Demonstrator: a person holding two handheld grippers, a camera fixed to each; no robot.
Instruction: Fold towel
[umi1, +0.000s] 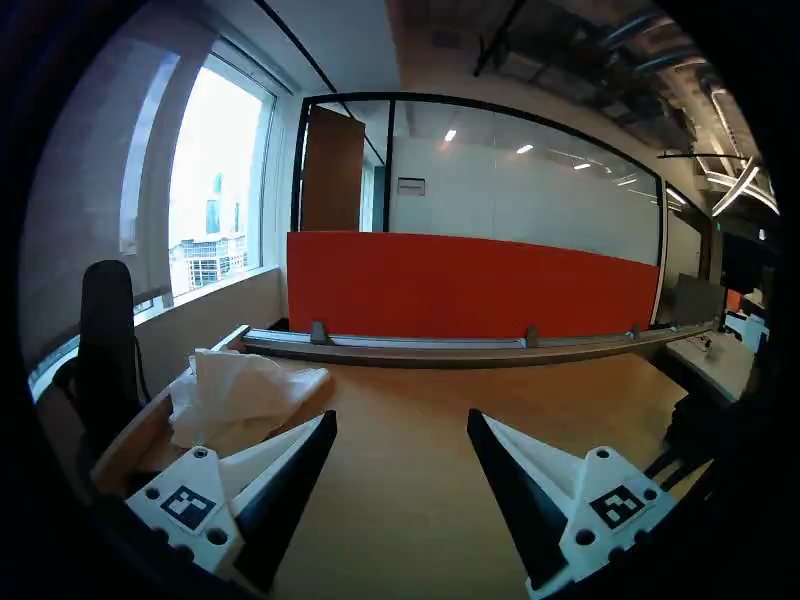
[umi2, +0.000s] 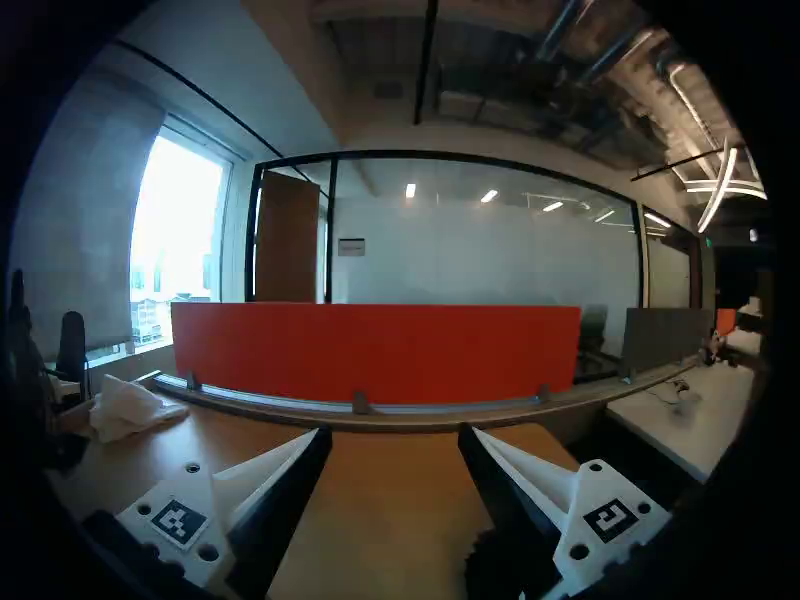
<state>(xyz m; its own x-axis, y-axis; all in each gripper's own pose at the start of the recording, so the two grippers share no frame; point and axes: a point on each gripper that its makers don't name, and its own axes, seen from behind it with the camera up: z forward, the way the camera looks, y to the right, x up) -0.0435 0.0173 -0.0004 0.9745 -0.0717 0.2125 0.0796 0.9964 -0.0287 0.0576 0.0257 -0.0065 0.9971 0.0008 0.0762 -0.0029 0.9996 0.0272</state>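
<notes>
A crumpled white towel (umi1: 235, 395) lies in a heap on the wooden table (umi1: 430, 460), at its left end near the window. My left gripper (umi1: 400, 425) hovers over the table to the right of the heap, fingers wide apart and nothing between them. In the right gripper view the same towel (umi2: 125, 407) sits small at the far left. My right gripper (umi2: 393, 440) is open too, held above the table (umi2: 390, 510) well away from the towel.
An orange divider panel (umi1: 470, 285) runs along the table's far edge. A black chair back (umi1: 105, 345) stands left of the table by the window. A white desk (umi2: 680, 415) lies to the right. Bare tabletop stretches ahead of both grippers.
</notes>
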